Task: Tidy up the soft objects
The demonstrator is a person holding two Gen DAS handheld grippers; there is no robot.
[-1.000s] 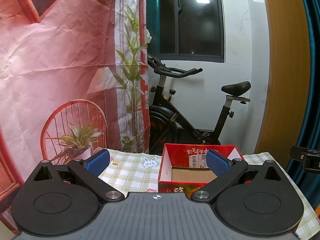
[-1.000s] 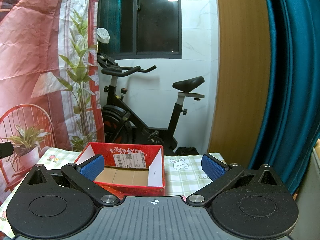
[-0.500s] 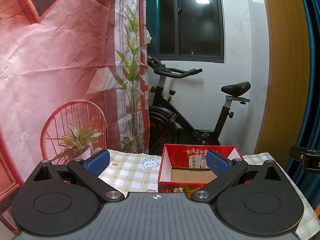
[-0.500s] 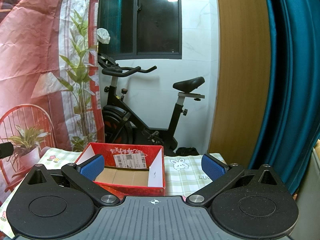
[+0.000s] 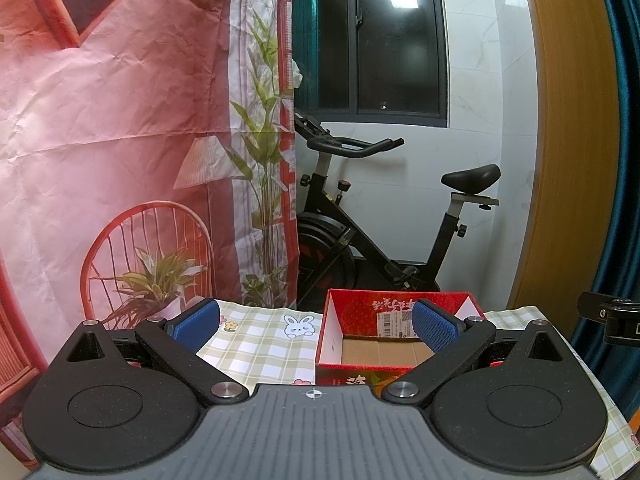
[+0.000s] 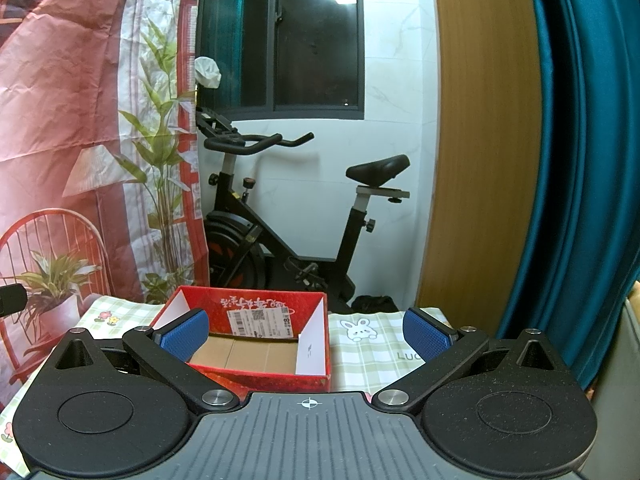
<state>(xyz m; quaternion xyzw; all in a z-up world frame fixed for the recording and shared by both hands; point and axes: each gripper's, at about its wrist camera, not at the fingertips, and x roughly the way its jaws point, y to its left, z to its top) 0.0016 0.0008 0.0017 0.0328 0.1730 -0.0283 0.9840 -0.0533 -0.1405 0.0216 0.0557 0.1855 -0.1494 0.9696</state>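
with both tools held low over the near edge of the table, the left gripper [image 5: 316, 326] has its blue-padded fingers [image 5: 197, 323] spread wide with nothing between them, and the right gripper [image 6: 306, 338] is splayed just as wide and equally bare. beneath them lies a green-and-white checked tablecloth [image 5: 256, 344] printed with a cartoon rabbit [image 5: 295, 326] and small flowers. on the cloth stands an open red cardboard box [image 6: 256, 344], seen between the right gripper's fingers towards its left pad, and behind the left gripper's right pad in the left wrist view [image 5: 384, 340]; its brown floor is bare, its white flaps stand up at the sides, and a shipping label [image 6: 258, 320] is stuck to its inner far wall. no soft object shows in either view, so where they lie cannot be told. past the table's far edge stands a black exercise bike [image 6: 288, 216] against a white wall, under a dark window [image 6: 280, 36]. to the left hangs a creased pink backdrop [image 5: 112, 120] printed with a red chair and plants, and to the right a wooden panel [image 6: 484, 140] and a teal curtain [image 6: 580, 160].
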